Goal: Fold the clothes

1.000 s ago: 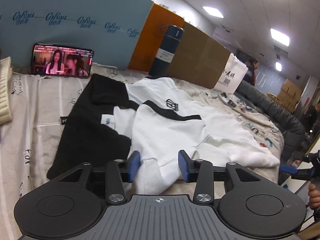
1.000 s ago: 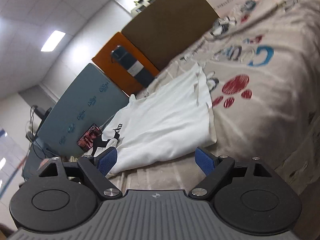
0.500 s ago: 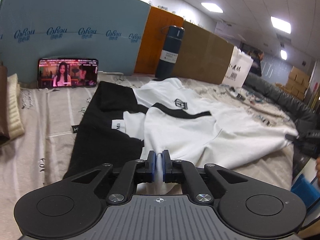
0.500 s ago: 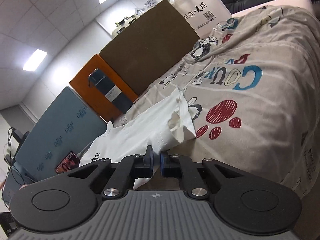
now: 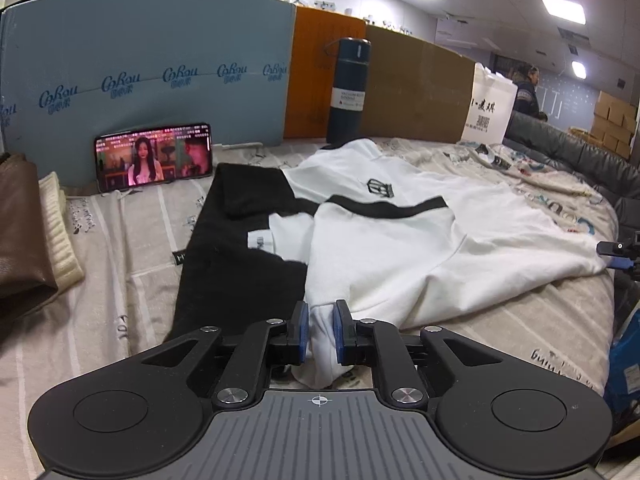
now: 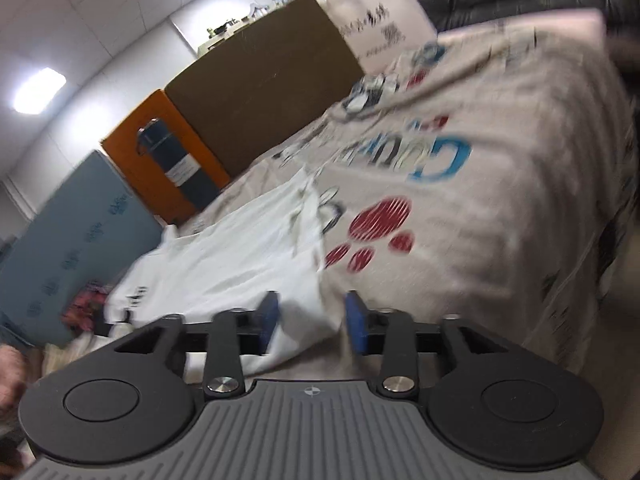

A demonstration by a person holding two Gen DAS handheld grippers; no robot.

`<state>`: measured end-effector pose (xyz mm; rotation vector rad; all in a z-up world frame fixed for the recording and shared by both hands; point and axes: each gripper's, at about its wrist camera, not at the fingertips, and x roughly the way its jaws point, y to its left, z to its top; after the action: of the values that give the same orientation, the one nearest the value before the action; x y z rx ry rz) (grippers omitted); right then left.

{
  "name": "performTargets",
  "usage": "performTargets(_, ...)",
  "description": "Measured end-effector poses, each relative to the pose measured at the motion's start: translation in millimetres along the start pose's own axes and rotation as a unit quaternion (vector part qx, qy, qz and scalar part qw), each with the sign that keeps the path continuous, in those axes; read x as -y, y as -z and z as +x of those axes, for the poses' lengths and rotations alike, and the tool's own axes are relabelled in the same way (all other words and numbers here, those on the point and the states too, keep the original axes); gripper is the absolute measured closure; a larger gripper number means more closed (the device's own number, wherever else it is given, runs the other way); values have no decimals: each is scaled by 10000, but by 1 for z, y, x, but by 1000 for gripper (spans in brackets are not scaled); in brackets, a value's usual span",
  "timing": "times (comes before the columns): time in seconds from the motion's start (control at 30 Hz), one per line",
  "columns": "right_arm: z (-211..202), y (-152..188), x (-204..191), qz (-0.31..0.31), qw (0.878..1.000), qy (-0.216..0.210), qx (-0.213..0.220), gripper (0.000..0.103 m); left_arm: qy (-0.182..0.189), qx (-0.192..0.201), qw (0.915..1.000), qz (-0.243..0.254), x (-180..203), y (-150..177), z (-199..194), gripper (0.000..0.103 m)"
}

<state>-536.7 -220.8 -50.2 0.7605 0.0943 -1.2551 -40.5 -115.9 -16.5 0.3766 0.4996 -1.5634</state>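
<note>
White and black cotton sweatshirt (image 5: 400, 248) spread across the middle of a bed (image 5: 120, 240) covered in beige printed cloth, hem toward the near edge, black sleeve toward the left side. Left gripper (image 5: 319, 330) at the near edge, jaws just opened slightly and standing narrowly apart with a bunched fold of white hem between them; pads apparently brushing the cloth, firm pinch not evident. Right gripper (image 6: 312, 316) at the garment's right corner near the right edge of the bed, jaws just opened and spread, white fabric lying between them unclamped; view blurred.

Likely risks: hem slipping free of either gripper on lifting, given loose contact; uneven pull producing a skewed fold; soft bedcover caught together with the knit.

Sweatshirt matte, thick, softly creased, with black chest band and small emblem. Dark blue cylindrical steel flask (image 5: 347, 90) and propped smartphone with glossy lit screen (image 5: 154, 158) along the far edge.
</note>
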Motion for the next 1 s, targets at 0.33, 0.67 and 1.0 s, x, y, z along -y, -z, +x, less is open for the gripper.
performTargets(0.33,41,-78,-66,-1225,9880,-860,373,16,-622,920,9924,537,-9,-75,0,53)
performTargets(0.67,227,-143,-186,-1100,9653,-2188,-905,11,295,523,9978,265,1,-107,91,52)
performTargets(1.0,378,-104,-239,-1202,9450,-2003,-2290,16,619,-435,9966,324,-3,-77,140,52)
